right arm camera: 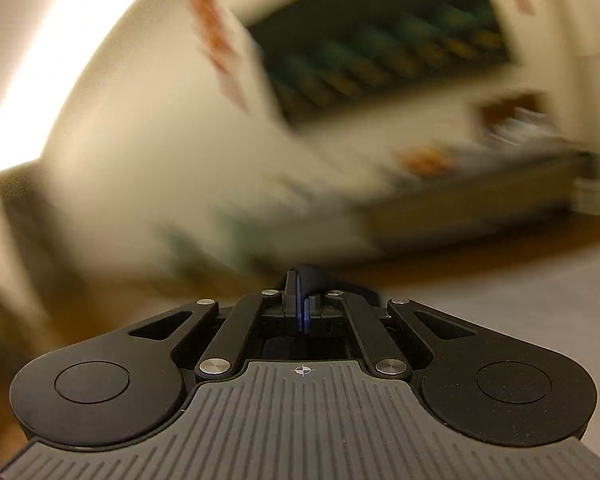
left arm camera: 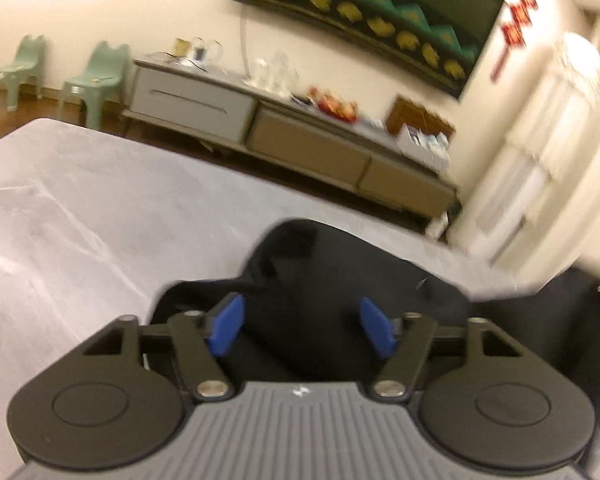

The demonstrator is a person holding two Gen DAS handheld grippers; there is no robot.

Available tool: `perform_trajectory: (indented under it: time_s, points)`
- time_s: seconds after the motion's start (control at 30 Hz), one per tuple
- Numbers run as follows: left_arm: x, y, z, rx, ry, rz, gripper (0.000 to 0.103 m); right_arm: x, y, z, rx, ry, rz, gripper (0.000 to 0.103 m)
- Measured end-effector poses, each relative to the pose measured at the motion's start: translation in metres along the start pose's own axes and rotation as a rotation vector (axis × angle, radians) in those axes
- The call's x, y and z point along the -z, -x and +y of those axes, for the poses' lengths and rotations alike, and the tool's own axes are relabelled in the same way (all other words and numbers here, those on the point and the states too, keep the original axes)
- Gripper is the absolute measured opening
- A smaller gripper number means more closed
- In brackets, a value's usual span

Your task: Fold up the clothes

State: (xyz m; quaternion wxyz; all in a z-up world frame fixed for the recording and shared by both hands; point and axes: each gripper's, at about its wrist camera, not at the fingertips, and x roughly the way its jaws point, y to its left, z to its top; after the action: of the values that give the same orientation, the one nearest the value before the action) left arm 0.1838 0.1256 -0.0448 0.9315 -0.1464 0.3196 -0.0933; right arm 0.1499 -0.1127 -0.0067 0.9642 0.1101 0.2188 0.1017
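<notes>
- black garment (left arm camera: 340, 272) lies bunched on the grey table (left arm camera: 80, 208), just ahead of the left gripper (left arm camera: 302, 326).
- left fingers (left arm camera: 226, 328) spread wide, nothing between them.
- right gripper (right arm camera: 302, 300): fingers pressed together, dark fabric apparently pinched at the tip; view badly blurred.
- judgement: soft, light, limp cloth; take it at an edge or corner.
</notes>
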Motion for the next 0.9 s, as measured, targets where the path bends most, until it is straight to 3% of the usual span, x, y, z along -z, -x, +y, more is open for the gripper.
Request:
perform_trajectory:
  time_s: [0.1, 0.17, 0.23, 0.3, 0.37, 0.43, 0.5, 0.57, 0.67, 0.73, 0.77, 0.83, 0.87, 0.9]
  points:
    - [0.010, -0.009, -0.009, -0.003, -0.054, 0.044, 0.088, 0.066, -0.019, -0.025, 0.080, -0.088, 0.136, 0.000]
    - [0.012, -0.012, -0.010, -0.017, -0.068, 0.047, 0.093, 0.087, -0.028, -0.030, 0.098, -0.135, 0.222, 0.000]
    - [0.011, -0.016, -0.010, -0.031, -0.076, 0.046, 0.093, 0.085, -0.027, -0.012, -0.018, -0.065, 0.192, 0.000]
    - [-0.002, -0.013, -0.006, -0.057, -0.047, 0.002, 0.093, 0.088, -0.023, 0.015, -0.211, 0.026, 0.200, 0.000]
    - [-0.016, -0.008, 0.002, -0.086, 0.002, -0.056, 0.095, 0.103, -0.019, 0.051, -0.441, 0.146, 0.274, 0.000]
    - [-0.025, -0.002, 0.017, -0.088, 0.071, -0.084, 0.097, 0.116, -0.014, 0.087, -0.602, 0.287, 0.361, 0.000]
    - [-0.030, -0.011, 0.023, -0.087, 0.088, -0.050, 0.098, 0.143, -0.019, 0.115, -0.684, 0.440, 0.456, 0.000]
    - [-0.035, -0.026, 0.021, -0.074, 0.051, 0.004, 0.098, 0.154, -0.030, 0.116, -0.659, 0.492, 0.502, 0.005]
    - [-0.043, -0.062, 0.007, -0.052, -0.068, 0.061, 0.098, 0.133, -0.032, 0.088, -0.625, 0.371, 0.480, 0.029]
    - [-0.046, -0.088, -0.003, -0.064, -0.127, 0.080, 0.098, 0.115, -0.031, 0.064, -0.595, 0.235, 0.403, 0.062]
    - [-0.046, -0.103, -0.010, -0.061, -0.157, 0.108, 0.093, 0.107, -0.032, 0.050, -0.571, 0.156, 0.359, 0.068]
    - [-0.042, -0.128, -0.023, -0.001, -0.197, 0.182, 0.024, 0.100, -0.040, 0.024, -0.507, 0.014, 0.311, 0.075]
    - [-0.042, -0.135, -0.030, 0.041, -0.211, 0.213, 0.005, 0.099, -0.047, 0.011, -0.470, -0.054, 0.307, 0.075]
    - [-0.045, -0.129, -0.037, 0.056, -0.228, 0.169, 0.003, 0.100, -0.054, 0.002, -0.431, -0.108, 0.311, 0.075]
